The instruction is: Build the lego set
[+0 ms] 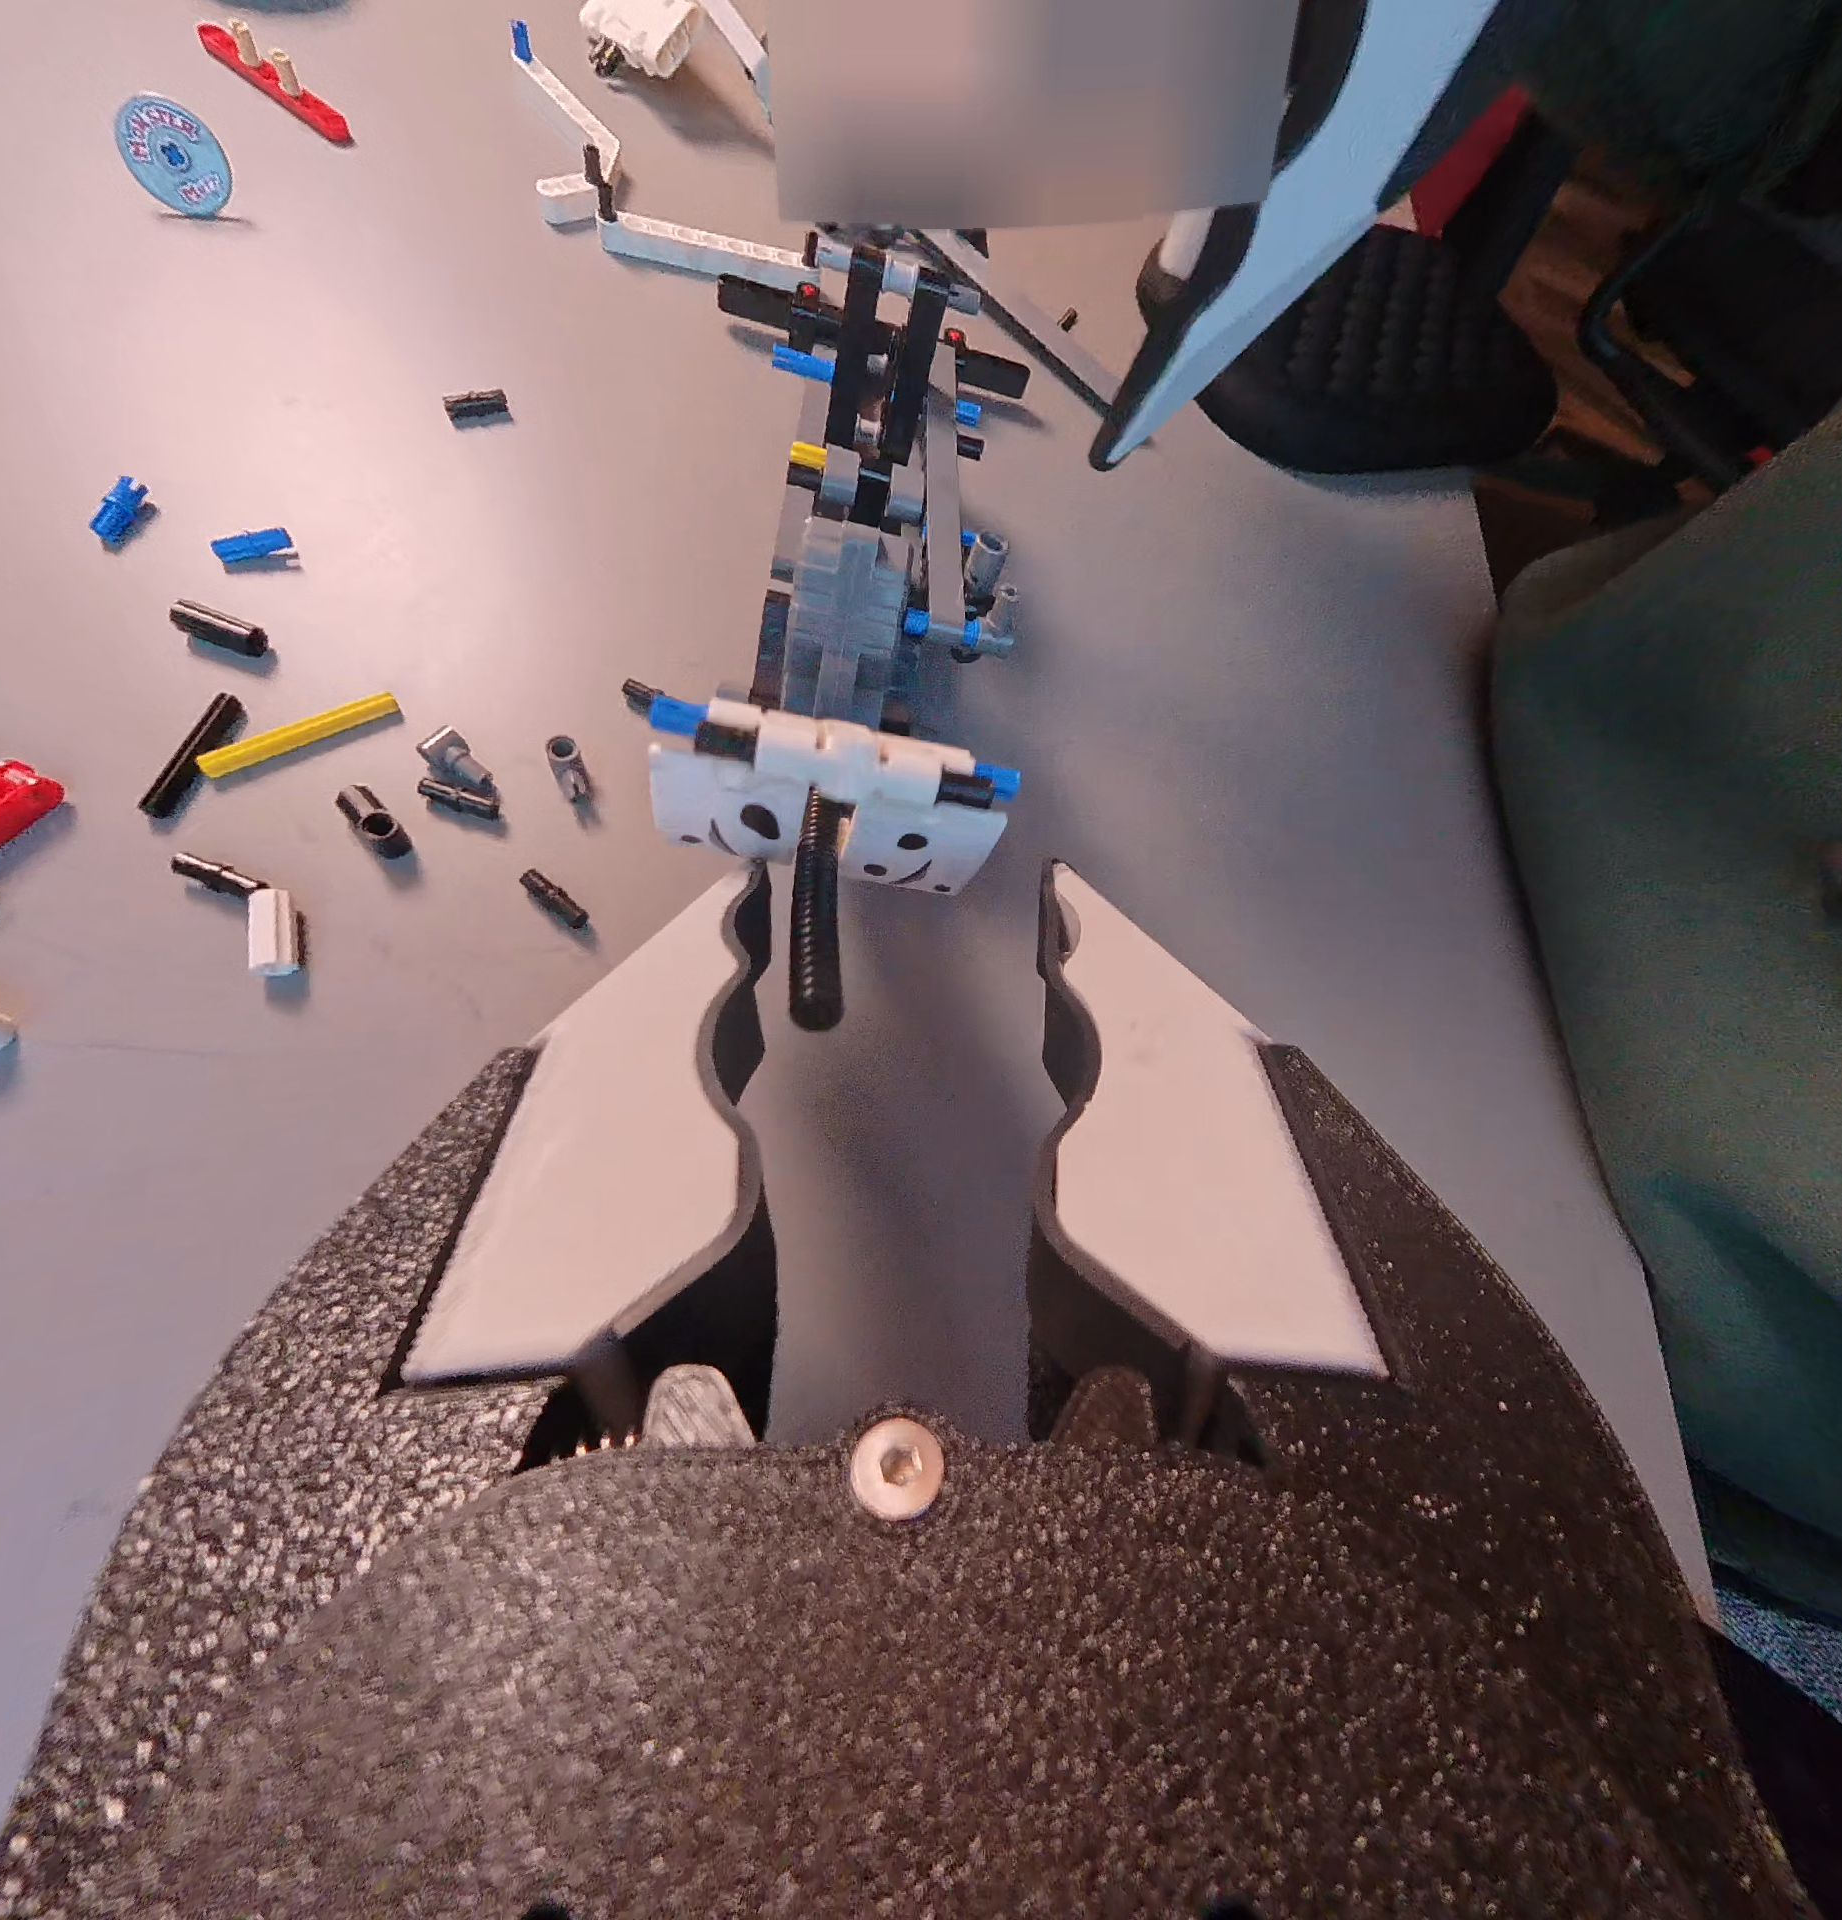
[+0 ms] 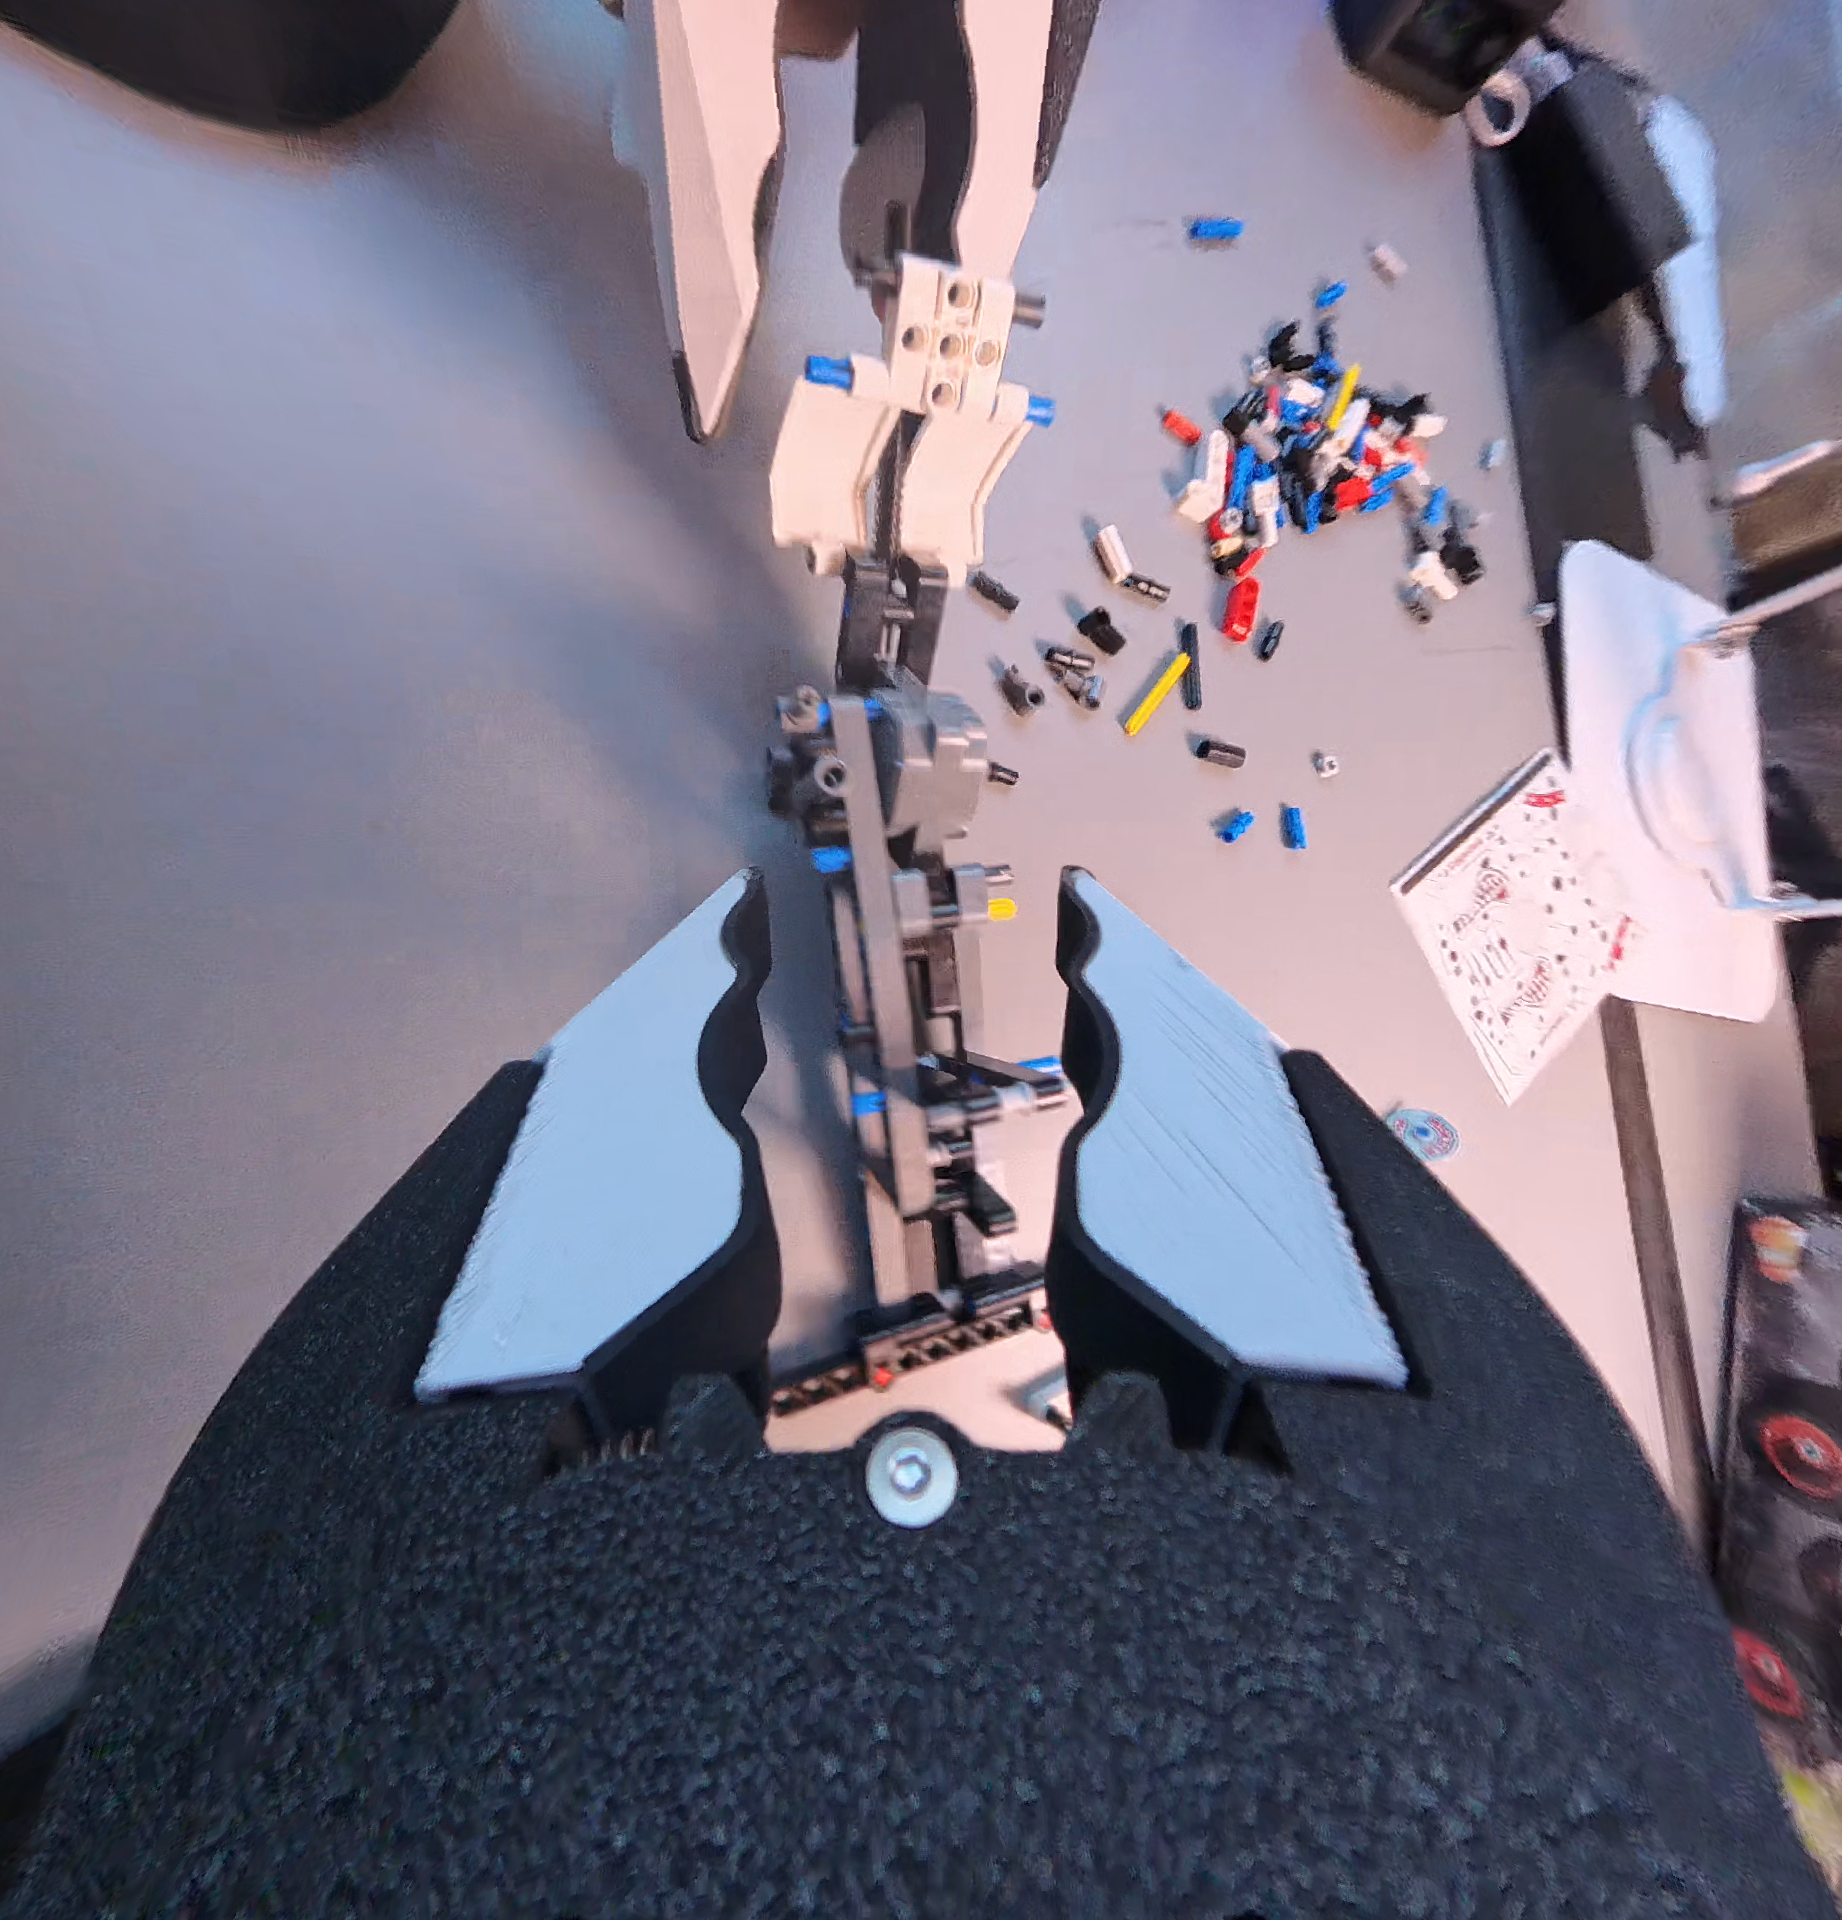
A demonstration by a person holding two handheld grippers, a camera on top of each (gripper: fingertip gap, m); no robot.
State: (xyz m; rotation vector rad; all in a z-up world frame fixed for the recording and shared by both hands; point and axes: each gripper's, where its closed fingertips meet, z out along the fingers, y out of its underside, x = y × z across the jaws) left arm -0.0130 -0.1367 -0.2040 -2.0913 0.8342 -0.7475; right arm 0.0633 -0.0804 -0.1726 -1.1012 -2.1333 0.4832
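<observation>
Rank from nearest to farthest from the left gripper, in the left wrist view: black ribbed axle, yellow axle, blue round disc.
From the left gripper:
1. Black ribbed axle, between the fingers.
2. Yellow axle, left, mid-table.
3. Blue round disc, far upper left.

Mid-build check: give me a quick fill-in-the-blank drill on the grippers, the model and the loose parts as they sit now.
1. Both the left gripper and the right gripper are ____.
2. The long axle lying among the loose pieces is ____.
3. The panels at the lego model's end nearest the left gripper are ____.

Missing words: open; yellow; white
</observation>
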